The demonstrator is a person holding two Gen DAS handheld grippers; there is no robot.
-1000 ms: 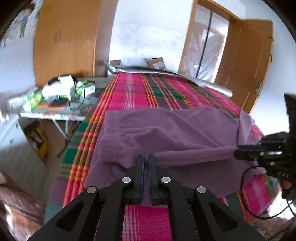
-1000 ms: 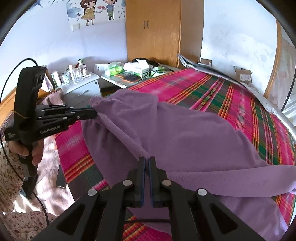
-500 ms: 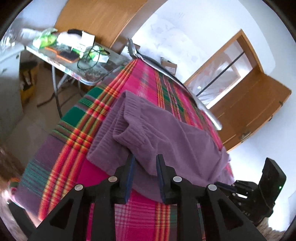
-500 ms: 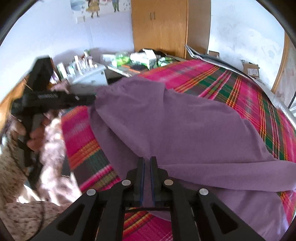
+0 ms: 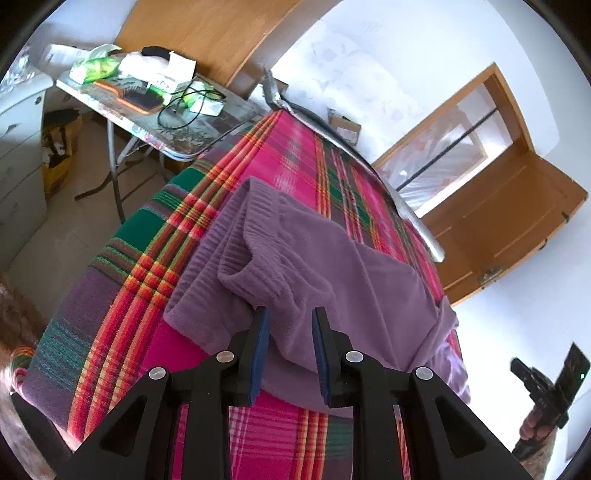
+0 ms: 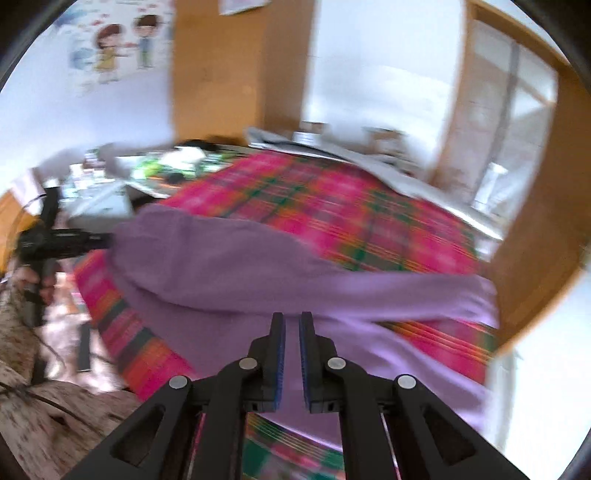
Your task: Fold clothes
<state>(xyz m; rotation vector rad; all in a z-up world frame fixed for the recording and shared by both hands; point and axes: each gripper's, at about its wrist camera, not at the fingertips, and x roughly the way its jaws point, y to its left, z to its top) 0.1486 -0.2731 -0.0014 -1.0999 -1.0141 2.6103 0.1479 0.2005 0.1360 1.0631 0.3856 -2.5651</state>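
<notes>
A bedroom with a wooden wardrobe (image 5: 207,33) and a wooden door (image 5: 502,221) is holding a bed under a pink, green and orange plaid blanket (image 5: 147,280).

The left gripper (image 5: 287,325) is pointing down at the near edge of the bed, rolled so that the room looks tilted. Its jaws have just been opening and are standing partly apart, with a fold of the purple sweater (image 5: 332,280) lying loose between the blue pads (image 5: 261,343); they are not pressing on it. The sweater is lying spread across the near half of the blanket, its ribbed hem (image 5: 255,206) toward the blanket's left edge.

The right gripper (image 6: 291,325) is angling down over the bed's near right corner, in a blurred picture. Its jaws are standing almost closed with a narrow slit between them; whether any cloth is pinched there cannot be told. A sleeve of the sweater (image 6: 369,291) is crossing just ahead of its tips.

A cluttered folding table (image 5: 177,110) is standing beside the bed's far left corner.
</notes>
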